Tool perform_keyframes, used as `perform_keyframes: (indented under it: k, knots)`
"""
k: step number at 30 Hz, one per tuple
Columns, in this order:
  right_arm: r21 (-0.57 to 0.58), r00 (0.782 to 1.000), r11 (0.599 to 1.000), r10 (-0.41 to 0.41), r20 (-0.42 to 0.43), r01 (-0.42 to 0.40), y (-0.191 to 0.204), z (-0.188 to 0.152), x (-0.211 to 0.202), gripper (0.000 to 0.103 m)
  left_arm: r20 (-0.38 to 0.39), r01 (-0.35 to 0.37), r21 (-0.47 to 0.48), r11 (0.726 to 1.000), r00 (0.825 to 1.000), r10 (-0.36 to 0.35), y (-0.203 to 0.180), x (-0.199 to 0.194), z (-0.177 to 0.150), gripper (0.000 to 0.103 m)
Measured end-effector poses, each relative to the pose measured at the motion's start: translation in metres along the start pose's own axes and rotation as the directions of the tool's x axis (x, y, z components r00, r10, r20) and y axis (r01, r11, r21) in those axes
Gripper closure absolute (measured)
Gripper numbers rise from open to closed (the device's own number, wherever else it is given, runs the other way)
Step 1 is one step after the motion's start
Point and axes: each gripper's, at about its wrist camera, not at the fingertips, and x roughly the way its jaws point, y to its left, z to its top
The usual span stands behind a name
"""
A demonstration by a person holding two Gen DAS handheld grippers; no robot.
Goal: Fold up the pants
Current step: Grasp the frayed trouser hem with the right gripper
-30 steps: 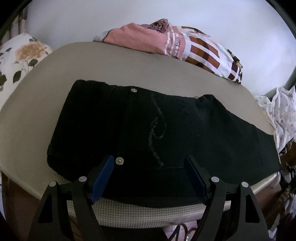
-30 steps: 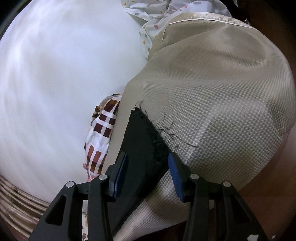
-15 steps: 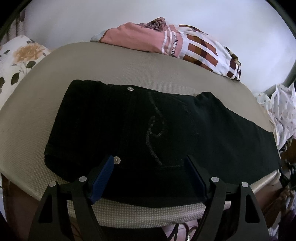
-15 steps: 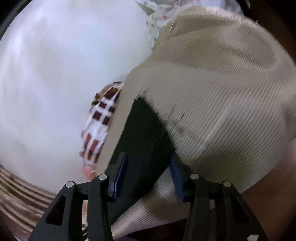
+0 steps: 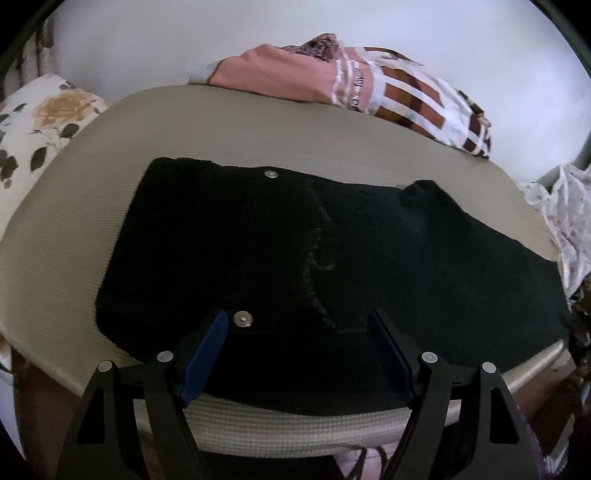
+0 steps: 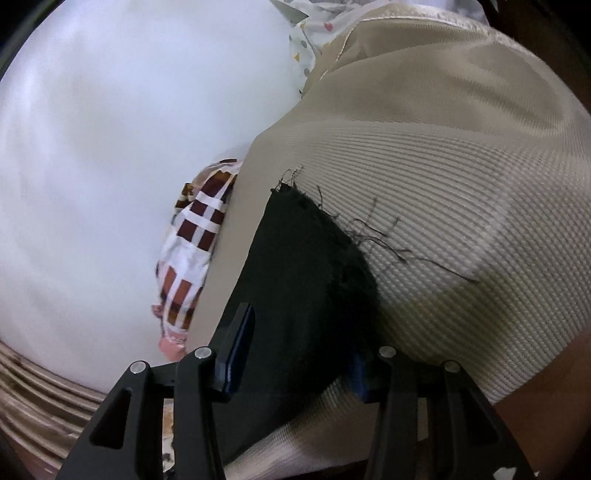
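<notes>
1. From my left wrist view, the black pants [image 5: 303, 266] lie flat across the beige textured cushion [image 5: 229, 122], waist end toward the left and legs running off to the right; two silver buttons show on the fabric, the near one [image 5: 243, 318] just beside my left finger pad.
2. My left gripper [image 5: 297, 332] hovers at the near edge of the pants with its fingers spread wide; nothing is pinched between them that I can see.
3. From the right wrist view, the frayed hem [image 6: 314, 206] of a pant leg rests on the cushion [image 6: 443, 147], loose threads trailing over the weave; my right gripper [image 6: 301, 341] has its fingers apart, one on either side of the leg; whether the pads touch the cloth I cannot tell.
4. A pile of pink and checked clothes [image 5: 354, 88] sits at the far edge of the cushion, against the white wall [image 5: 184, 33]; a floral pillow [image 5: 40, 122] lies at the left; a spotted white cloth [image 5: 569, 206] lies at the right.
</notes>
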Motion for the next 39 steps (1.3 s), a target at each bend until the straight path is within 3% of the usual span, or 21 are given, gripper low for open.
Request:
perform_keyframes:
  k: [3, 6, 18, 39]
  knots:
    - [-0.008, 1.0, 1.0, -0.018, -0.013, 0.018, 0.003, 0.0, 0.003, 0.062, 0.025, -0.078, 0.014, 0.997, 0.997, 0.078, 0.0, -0.002, 0.0, 0.025]
    - [-0.05, 0.993, 0.993, -0.107, -0.054, 0.104, 0.007, 0.002, 0.008, 0.093, 0.036, -0.112, 0.028, 0.993, 0.993, 0.111, 0.001, -0.001, 0.0, 0.025]
    - [-0.082, 0.992, 0.989, -0.124, -0.033, 0.121, 0.022, -0.001, 0.007, 0.094, 0.027, -0.162, 0.088, 0.983, 0.987, 0.16, -0.006, 0.001, -0.002, 0.024]
    - [-0.155, 0.996, 0.987, -0.054, -0.077, 0.041, 0.068, -0.011, 0.022, 0.094, 0.029, -0.191, 0.123, 0.974, 0.982, 0.189, -0.012, -0.005, 0.001, 0.023]
